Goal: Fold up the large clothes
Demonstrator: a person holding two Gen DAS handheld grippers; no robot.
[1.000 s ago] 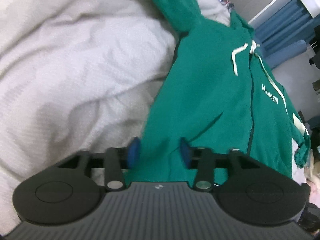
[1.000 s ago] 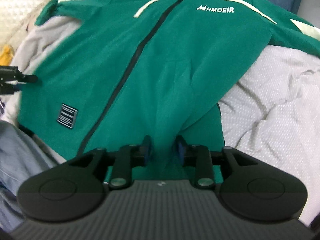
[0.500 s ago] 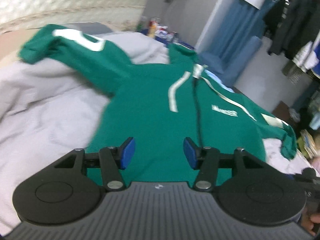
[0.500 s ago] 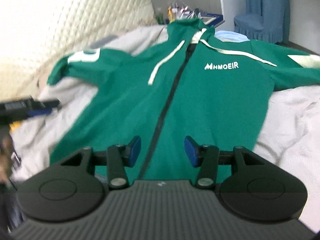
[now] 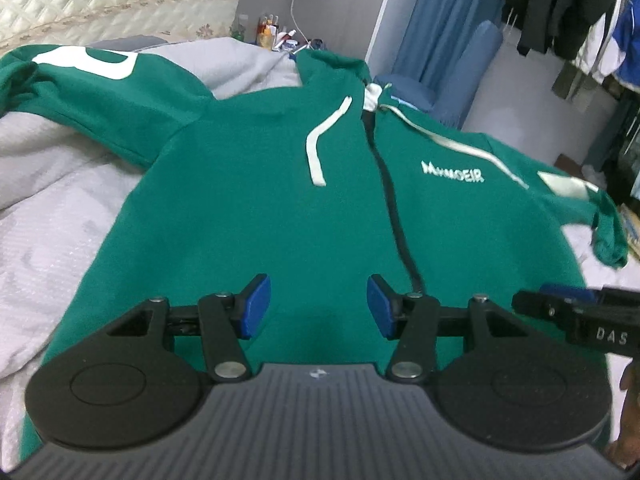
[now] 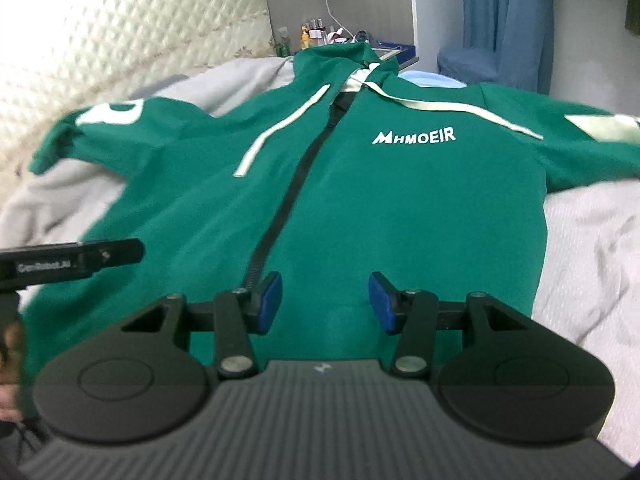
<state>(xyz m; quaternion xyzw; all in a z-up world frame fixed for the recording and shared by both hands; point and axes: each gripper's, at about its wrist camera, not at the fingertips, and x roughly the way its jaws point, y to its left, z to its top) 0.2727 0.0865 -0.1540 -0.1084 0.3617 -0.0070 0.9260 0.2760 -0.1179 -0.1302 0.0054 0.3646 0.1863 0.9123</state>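
Note:
A green zip-up hoodie (image 5: 280, 200) (image 6: 400, 208) lies face up and spread flat on the bed, zipper closed, both sleeves stretched sideways, hood toward the headboard. My left gripper (image 5: 318, 306) hovers open above its lower left front, with nothing between the blue pads. My right gripper (image 6: 325, 302) is open too, above the lower front just right of the zipper, holding nothing. Each gripper shows at the edge of the other's view: the right gripper (image 5: 576, 312) and the left gripper (image 6: 72, 264). The hoodie's hem is hidden under the gripper bodies.
A grey bedspread (image 5: 60, 200) (image 6: 592, 248) lies under the hoodie. A quilted headboard (image 6: 120, 40) stands behind, with small bottles (image 5: 272, 36) on a stand beside it. Blue curtains (image 5: 440, 40) and hanging clothes (image 5: 580, 20) are at the right.
Both grippers pulled back from close over the fabric, so the whole hoodie now shows. The left one swung right and rolled level. The right gripper's jaws widened.

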